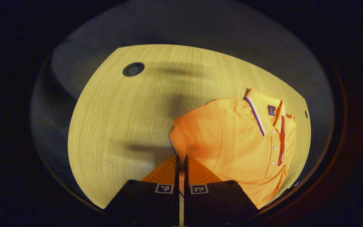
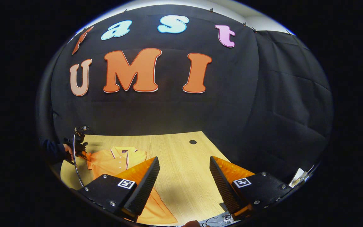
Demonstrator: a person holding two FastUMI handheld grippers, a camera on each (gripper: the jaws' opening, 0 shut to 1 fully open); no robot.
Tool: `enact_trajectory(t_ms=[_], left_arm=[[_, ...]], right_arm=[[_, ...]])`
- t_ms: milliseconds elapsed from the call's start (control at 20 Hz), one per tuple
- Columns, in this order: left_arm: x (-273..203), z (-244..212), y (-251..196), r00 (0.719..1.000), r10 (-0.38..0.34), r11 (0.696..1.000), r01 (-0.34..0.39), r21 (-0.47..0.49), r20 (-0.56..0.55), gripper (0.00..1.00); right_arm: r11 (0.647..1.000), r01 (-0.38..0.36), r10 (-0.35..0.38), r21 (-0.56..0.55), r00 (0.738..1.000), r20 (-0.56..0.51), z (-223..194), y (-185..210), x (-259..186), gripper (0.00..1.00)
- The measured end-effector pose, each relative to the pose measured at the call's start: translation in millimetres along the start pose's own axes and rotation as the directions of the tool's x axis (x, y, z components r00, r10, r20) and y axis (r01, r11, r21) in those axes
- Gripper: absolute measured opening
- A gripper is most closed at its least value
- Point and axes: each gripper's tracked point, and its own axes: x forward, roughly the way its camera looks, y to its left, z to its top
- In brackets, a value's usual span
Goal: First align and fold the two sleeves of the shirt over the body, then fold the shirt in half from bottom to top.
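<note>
Your left tongs (image 1: 181, 164) pinched on orange polo shirt's (image 1: 241, 142) sleeve, right tongs (image 2: 184, 176) apart over surface (image 2: 181, 157), shirt to their left.

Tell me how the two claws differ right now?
The left claw has its fingers pressed together, while the right claw has its fingers spread wide. The left claw sits at the edge of the orange shirt, apparently pinching fabric; the right claw holds nothing, with bare table between its fingers. The left claw points down at the table; the right claw faces the back wall. Both bear square black-and-white tags.
</note>
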Motion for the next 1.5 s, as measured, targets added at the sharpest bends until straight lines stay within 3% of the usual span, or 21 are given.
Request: enact_trajectory(t_ms=[350, 600, 700, 800, 900, 950, 1000, 1050, 1150, 1300, 1500], left_arm=[[-40, 36, -57, 0.988, -0.091, 0.981, 0.068, 0.18, 0.124, 0.05], [-47, 42, -101, 0.979, -0.157, 0.955, 0.118, 0.273, 0.126, 0.05], [-49, 43, -129, 0.967, -0.221, 0.936, 0.174, 0.306, 0.125, 0.07], [-59, 39, -164, 0.935, -0.333, 0.901, 0.278, 0.333, 0.12, 0.16], [-68, 32, -190, 0.905, -0.413, 0.863, 0.353, 0.362, 0.101, 0.4], [-70, 32, -196, 0.898, -0.425, 0.857, 0.359, 0.369, 0.114, 0.52], [-73, 32, -200, 0.892, -0.437, 0.851, 0.367, 0.374, 0.119, 0.53], [-77, 31, -200, 0.89, -0.435, 0.852, 0.358, 0.382, 0.136, 0.72], [-88, 34, -198, 0.884, -0.427, 0.857, 0.329, 0.397, 0.19, 0.98], [-125, 33, -188, 0.86, -0.412, 0.875, 0.281, 0.394, 0.3, 0.98], [-200, 27, -182, 0.779, -0.412, 0.896, 0.25, 0.368, 0.474, 0.98]], right_arm=[[0.999, -0.033, 0.033, 0.0, 0.999, -0.006, -5, 8, 2, 0.98], [1.0, -0.027, 0.027, -0.014, 1.0, -0.011, -10, 9, -5, 0.97], [1.0, -0.018, 0.018, -0.011, 1.0, -0.021, -15, 7, -11, 0.98], [1.0, -0.007, 0.007, 0.001, 1.0, -0.024, -19, 5, -15, 0.97], [1.0, 0.007, -0.007, 0.011, 0.999, -0.035, -23, 4, -20, 0.98], [1.0, 0.016, -0.015, 0.014, 0.999, -0.041, -26, 3, -20, 0.98], [1.0, 0.02, -0.02, 0.016, 0.999, -0.043, -30, 2, -25, 0.97], [0.999, 0.029, -0.028, 0.018, 0.999, -0.043, -31, 0, -26, 0.98], [0.999, 0.028, -0.027, 0.016, 0.999, -0.034, -32, 1, -26, 0.98], [1.0, 0.005, -0.005, -0.004, 1.0, -0.008, -30, 5, -20, 0.98], [0.996, -0.08, 0.081, -0.03, 0.996, 0.046, -19, 24, -9, 0.97]])
